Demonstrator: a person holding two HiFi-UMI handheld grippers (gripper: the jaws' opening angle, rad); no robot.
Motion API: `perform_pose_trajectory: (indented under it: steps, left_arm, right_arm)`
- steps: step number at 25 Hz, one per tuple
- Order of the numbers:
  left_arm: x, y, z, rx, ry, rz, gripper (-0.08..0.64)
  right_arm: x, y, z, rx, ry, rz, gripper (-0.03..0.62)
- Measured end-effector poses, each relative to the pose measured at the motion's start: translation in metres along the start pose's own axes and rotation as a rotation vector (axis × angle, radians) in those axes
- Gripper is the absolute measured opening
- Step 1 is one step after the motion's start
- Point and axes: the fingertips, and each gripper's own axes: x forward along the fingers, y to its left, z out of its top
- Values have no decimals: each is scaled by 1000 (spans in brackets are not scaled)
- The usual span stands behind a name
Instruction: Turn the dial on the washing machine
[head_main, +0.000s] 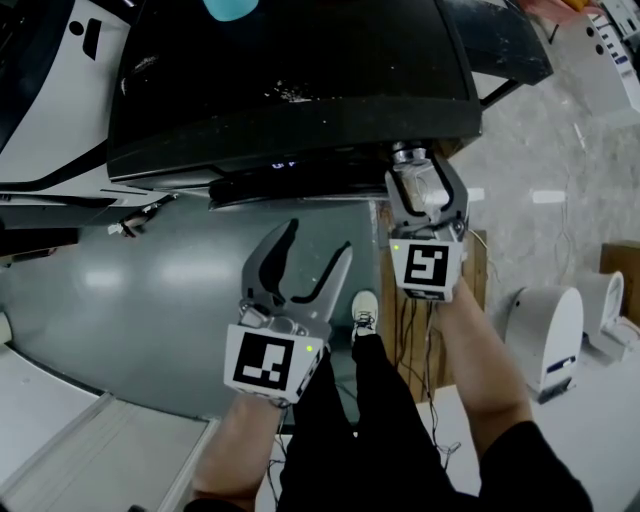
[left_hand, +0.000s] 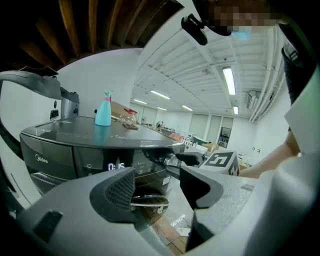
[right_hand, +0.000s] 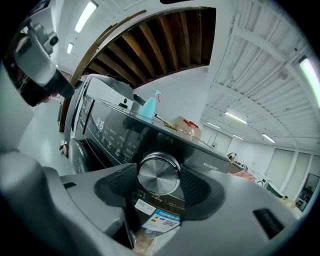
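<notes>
Our right tongs (right_hand: 159, 181) clasp the dial (right_hand: 159, 172) dead ahead on the washing machine (right_hand: 110, 132), its axis pointing straight back at them, while our left tongs (left_hand: 157, 185) gape empty, farther off.

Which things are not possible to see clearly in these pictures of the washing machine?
- Right gripper view: whether the pads of the right gripper press the dial; the edges merge.
- Right gripper view: the panel labels, too small to read.
- Head view: the display, only a faint glow under the washing machine top edge.
- Head view: the dial's face, hidden by the right gripper.
</notes>
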Motion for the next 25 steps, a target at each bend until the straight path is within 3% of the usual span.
perform_pose_trajectory:
  steps: [4,9,19,25]
  left_arm:
    - [0,-1,-4,-8,1,-3,261]
    - [-1,-2,-7,-15,2,-3,261]
    - [-3,-4,-11,-19,2,-6,261]
    - [-4,-6,-13,-21,4,-11,261]
  right_arm:
    - [-3,0,-7,52,41,-19,267]
    - [0,-2,0,124,-16,-6,264]
    - [0,-9,-11,505,-40,49,267]
    - [-1,-9,-11,500,-45,44,272]
